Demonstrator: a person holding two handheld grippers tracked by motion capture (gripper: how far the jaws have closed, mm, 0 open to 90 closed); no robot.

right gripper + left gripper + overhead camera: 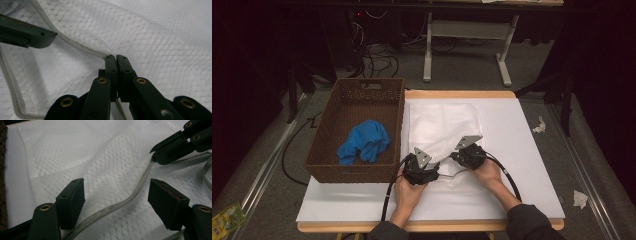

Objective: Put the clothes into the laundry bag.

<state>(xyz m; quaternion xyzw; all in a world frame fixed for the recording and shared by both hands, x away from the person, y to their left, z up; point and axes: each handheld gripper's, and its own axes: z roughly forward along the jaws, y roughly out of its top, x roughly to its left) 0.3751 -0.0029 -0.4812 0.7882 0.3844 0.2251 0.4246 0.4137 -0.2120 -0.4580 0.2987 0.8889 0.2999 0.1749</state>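
A white mesh bag (444, 125) lies flat on the white board (522, 150), with a grey zipper (135, 195) running along its near edge. My right gripper (116, 58) is shut on the zipper (82, 48), pinching it where it meets the fabric (162, 37). In the left gripper view the right gripper (156, 153) holds the zipper's far end slightly raised. My left gripper (116, 195) is open, its jaws standing either side of the zipper without touching it. From above, the left gripper (436, 167) and right gripper (455, 157) sit close together at the bag's near edge.
A brown wicker basket (362, 90) stands at the board's left edge with a blue cloth (364, 142) inside. Crumpled paper scraps (539, 125) lie on the floor to the right. A desk frame (504, 70) stands beyond the table.
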